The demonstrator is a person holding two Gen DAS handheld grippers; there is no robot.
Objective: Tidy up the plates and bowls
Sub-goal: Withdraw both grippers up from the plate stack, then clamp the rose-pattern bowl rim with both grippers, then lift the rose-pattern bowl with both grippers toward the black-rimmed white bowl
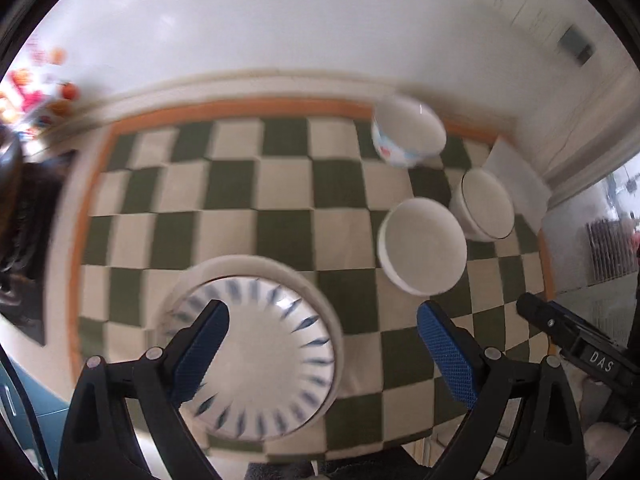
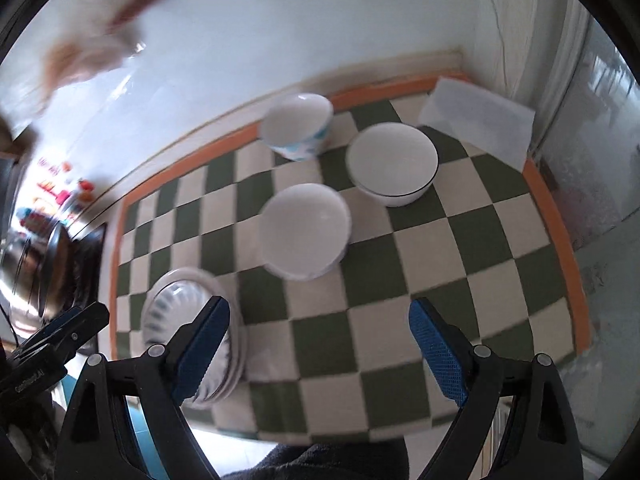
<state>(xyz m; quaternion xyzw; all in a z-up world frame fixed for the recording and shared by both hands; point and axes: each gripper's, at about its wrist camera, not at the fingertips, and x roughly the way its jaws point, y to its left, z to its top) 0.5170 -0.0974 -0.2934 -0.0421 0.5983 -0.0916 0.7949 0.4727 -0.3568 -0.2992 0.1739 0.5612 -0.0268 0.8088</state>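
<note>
Near left on the checkered worktop (image 1: 280, 184): plate stack (image 1: 256, 344), blue-streaked plate on top, likely heavy, stiff, glazed-slick and breakable, best pinched at the rim. Further right: three bowls, apart from one another, plain bowl (image 2: 305, 231) nearest, black-rimmed bowl (image 2: 393, 169) beyond, patterned bowl (image 2: 298, 126) farthest, lighter, same rim hold. Left gripper (image 1: 322, 354) and right gripper (image 2: 319, 346) both spread wide, pinching nothing.

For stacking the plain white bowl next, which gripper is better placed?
Right, probably. The right gripper is open and the plain white bowl sits straight ahead of it; the left gripper hangs over the striped plate.
</note>
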